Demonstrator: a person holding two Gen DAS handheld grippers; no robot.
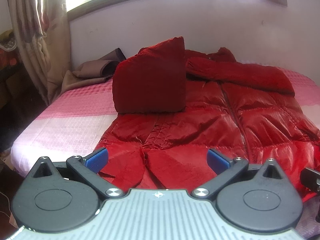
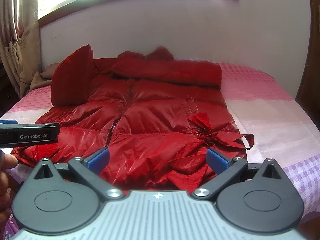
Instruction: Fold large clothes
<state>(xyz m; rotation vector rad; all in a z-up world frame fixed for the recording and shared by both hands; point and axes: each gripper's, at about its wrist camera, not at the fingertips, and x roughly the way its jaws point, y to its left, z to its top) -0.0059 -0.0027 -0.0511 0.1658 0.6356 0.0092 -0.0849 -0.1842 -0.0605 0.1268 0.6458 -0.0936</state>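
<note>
Left wrist view: the left gripper (image 1: 157, 158) hangs with its blue pads spread wide over the near hem of a red puffer jacket (image 1: 210, 116), pinching nothing. The jacket lies front-up on a pink-covered bed (image 1: 66, 108), one sleeve (image 1: 150, 80) folded up and standing on its left half. A brown cloth (image 1: 94, 70) is bunched by the wall beside a curtain (image 1: 38, 30). Right wrist view: the right gripper (image 2: 158, 158) is likewise spread above the hem, near a tied red belt bow (image 2: 216, 134). The other gripper's body and a hand (image 2: 8, 170) show at the left edge.
</note>
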